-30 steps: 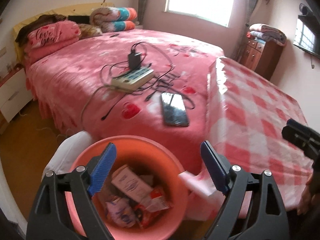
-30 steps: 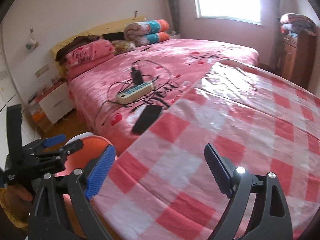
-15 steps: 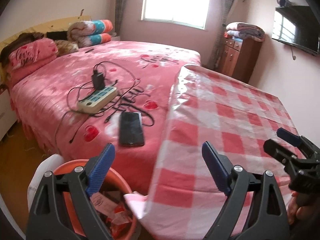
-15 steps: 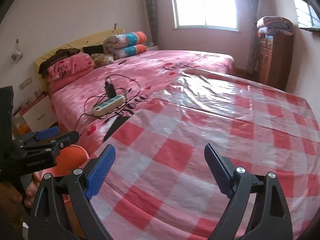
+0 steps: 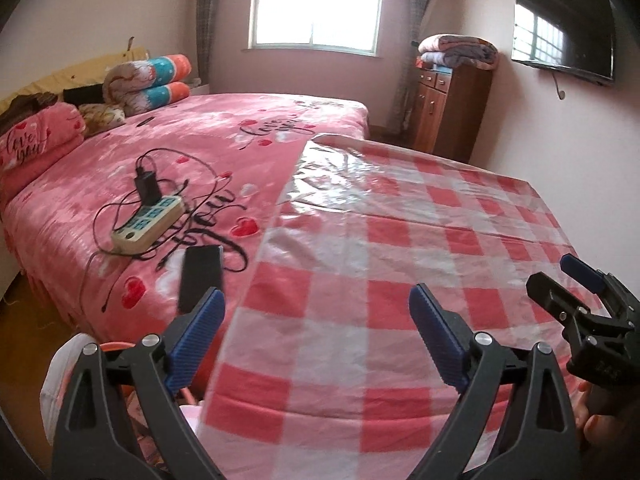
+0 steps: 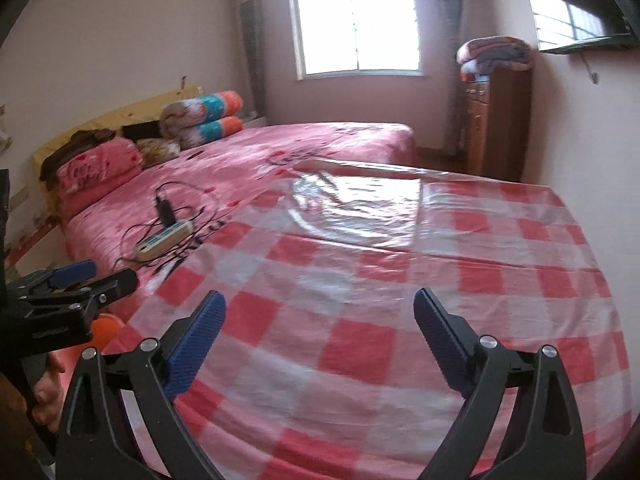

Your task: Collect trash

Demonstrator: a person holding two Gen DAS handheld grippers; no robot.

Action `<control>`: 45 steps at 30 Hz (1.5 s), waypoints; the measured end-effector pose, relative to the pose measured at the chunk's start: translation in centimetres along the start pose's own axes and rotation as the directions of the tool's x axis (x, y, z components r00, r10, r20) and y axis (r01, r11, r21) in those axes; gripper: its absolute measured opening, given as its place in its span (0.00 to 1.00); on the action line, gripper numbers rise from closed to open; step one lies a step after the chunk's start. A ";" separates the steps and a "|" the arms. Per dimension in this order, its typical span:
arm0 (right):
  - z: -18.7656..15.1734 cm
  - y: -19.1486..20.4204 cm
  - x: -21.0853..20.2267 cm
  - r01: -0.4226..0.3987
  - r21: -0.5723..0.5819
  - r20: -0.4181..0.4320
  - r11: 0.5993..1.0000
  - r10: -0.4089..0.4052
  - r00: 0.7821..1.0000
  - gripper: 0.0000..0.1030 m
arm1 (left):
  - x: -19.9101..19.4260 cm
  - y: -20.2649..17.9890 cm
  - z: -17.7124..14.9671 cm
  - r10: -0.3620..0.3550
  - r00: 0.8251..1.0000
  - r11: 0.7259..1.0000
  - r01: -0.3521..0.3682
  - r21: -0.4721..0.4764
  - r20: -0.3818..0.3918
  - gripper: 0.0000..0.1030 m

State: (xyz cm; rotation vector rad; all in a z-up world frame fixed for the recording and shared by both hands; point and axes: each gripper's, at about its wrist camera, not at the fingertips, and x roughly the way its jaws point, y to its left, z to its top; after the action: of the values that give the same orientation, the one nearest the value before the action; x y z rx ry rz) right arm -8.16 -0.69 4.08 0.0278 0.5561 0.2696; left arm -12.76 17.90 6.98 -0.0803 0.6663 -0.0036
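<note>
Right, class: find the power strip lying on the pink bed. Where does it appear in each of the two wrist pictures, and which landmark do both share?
Left wrist view: the power strip lies left of centre on the bed, a black charger plugged into it, with the phone nearer the camera.
Right wrist view: the power strip sits further left and looks smaller, near the checked tablecloth edge.
Shared landmark: the bright window on the far wall.

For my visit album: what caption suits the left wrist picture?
Open left gripper, nothing between its fingers, above a red-checked plastic cover beside a pink bed.
</note>
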 end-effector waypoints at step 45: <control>-1.3 -16.6 -2.2 0.303 0.195 0.045 0.933 -0.317 0.947 0.92 | 4.6 -17.1 2.7 -0.084 0.996 0.983 0.080 0.165 0.015 0.96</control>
State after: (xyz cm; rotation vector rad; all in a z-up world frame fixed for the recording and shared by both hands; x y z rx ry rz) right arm -6.61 -17.30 2.52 0.1293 0.5000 -0.0925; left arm -7.07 0.97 7.56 0.0511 0.6380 -0.1367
